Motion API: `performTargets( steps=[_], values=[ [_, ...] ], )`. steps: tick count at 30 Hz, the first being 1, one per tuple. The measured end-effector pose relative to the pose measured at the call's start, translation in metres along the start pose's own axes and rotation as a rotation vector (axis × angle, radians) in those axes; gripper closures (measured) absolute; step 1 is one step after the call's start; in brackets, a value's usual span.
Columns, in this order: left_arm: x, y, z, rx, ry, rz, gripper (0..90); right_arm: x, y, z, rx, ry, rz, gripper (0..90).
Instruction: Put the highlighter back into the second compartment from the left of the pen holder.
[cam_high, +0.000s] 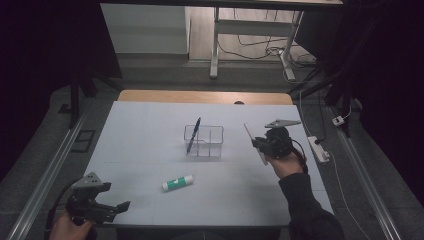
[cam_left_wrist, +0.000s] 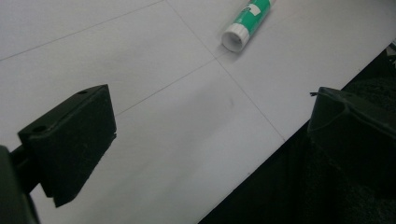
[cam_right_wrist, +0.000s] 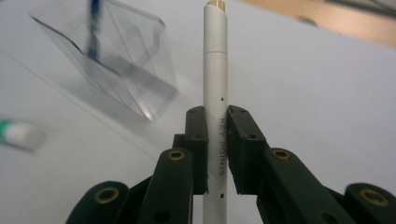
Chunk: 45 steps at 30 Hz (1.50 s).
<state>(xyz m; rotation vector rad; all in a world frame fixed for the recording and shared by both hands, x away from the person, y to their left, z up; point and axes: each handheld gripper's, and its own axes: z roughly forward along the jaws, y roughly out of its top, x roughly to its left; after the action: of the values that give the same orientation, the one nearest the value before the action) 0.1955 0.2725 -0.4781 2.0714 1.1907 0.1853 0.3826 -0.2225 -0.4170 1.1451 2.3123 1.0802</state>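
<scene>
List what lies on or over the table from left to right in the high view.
Left gripper → glue stick → blue pen standing in the clear box → white pen clamped in the right gripper.

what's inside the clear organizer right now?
A blue pen stands leaning in the left compartment of the clear organizer. The other compartments look empty through the walls. The white pen is outside it, clamped in the right gripper.
</scene>
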Motion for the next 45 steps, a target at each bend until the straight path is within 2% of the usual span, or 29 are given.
performTargets(
  steps=[6, 13, 19, 23, 26, 29, 37, 45],
  values=[
    [0.000, 0.000, 0.000, -0.002, -0.001, 0.001, 1.2, 0.019, 0.020, 0.013, -0.087, 0.067, -0.035, 78.4],
    [0.000, 0.000, 0.000, -0.004, -0.004, 0.001, 1.2, 0.044, 0.039, 0.037, -0.124, 0.109, -0.069, 78.4],
    [0.001, 0.000, 0.000, -0.004, -0.005, 0.001, 1.3, 0.057, 0.053, 0.057, -0.157, 0.151, -0.082, 78.4],
    [0.001, 0.000, -0.001, -0.005, -0.005, 0.001, 1.3, 0.067, 0.061, 0.068, -0.191, 0.163, -0.123, 78.5],
    [0.001, -0.001, -0.001, -0.005, -0.006, 0.001, 1.3, 0.072, 0.067, 0.076, -0.219, 0.172, -0.129, 78.4],
    [0.001, -0.001, -0.001, -0.006, -0.008, 0.002, 1.3, 0.075, 0.073, 0.084, -0.244, 0.191, -0.114, 78.4],
    [0.001, -0.001, -0.001, -0.009, -0.011, 0.003, 1.3, 0.085, 0.078, 0.105, -0.294, 0.200, -0.156, 78.4],
    [0.001, -0.001, -0.001, -0.010, -0.012, 0.005, 1.4, 0.089, 0.071, 0.120, -0.290, 0.196, -0.173, 78.3]
  ],
)
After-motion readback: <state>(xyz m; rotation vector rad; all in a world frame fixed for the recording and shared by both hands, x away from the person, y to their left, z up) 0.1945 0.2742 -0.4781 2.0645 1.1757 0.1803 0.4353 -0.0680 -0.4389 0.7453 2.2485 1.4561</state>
